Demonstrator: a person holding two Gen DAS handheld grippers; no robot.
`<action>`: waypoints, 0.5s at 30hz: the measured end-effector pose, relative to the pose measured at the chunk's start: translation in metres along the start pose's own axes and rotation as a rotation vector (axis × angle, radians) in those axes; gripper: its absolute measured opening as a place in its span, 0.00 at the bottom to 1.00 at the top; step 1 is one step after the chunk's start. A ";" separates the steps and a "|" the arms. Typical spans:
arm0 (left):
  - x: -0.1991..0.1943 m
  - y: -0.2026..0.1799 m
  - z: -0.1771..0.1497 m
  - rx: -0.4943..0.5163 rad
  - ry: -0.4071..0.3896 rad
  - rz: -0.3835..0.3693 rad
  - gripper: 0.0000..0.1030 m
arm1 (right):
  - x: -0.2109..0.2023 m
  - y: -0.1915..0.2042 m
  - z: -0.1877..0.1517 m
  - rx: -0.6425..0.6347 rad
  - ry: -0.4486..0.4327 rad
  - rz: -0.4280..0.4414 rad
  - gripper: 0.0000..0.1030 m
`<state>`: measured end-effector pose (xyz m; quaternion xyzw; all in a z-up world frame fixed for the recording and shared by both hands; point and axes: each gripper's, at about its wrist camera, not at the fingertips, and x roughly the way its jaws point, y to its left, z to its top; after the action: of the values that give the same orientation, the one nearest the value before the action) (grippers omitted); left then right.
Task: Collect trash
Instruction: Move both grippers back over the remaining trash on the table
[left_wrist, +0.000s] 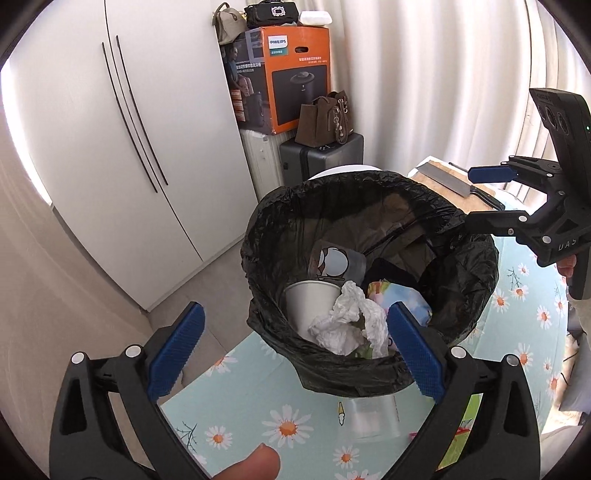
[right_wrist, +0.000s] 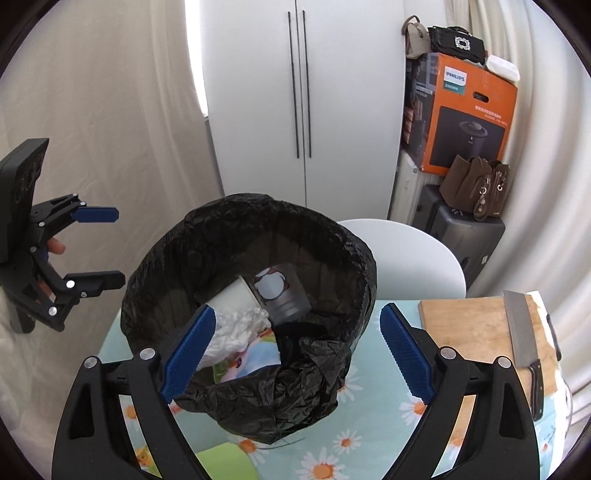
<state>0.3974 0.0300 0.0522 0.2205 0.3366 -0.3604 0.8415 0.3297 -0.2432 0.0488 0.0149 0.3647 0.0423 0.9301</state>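
A bin lined with a black bag stands on the daisy-print table. Inside lie a white paper cup, crumpled white tissue, a grey printed cup and a colourful wrapper. My left gripper is open and empty above the bin's near rim. My right gripper is open and empty over the bin's other side. A clear plastic cup lies on the table below the bin.
A wooden cutting board with a cleaver lies right of the bin. A white chair stands behind it. A white wardrobe, suitcases, an orange box and a brown bag stand at the back.
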 end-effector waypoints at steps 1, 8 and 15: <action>-0.005 0.000 -0.005 -0.017 0.009 0.009 0.94 | -0.003 0.000 -0.003 0.000 0.005 0.004 0.84; -0.040 -0.013 -0.043 -0.118 0.056 0.085 0.94 | -0.027 0.002 -0.023 -0.037 0.024 0.061 0.84; -0.060 -0.042 -0.074 -0.187 0.105 0.134 0.94 | -0.048 0.005 -0.047 -0.096 0.055 0.108 0.85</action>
<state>0.3050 0.0759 0.0401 0.1816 0.3968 -0.2585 0.8618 0.2625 -0.2422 0.0474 -0.0113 0.3862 0.1102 0.9157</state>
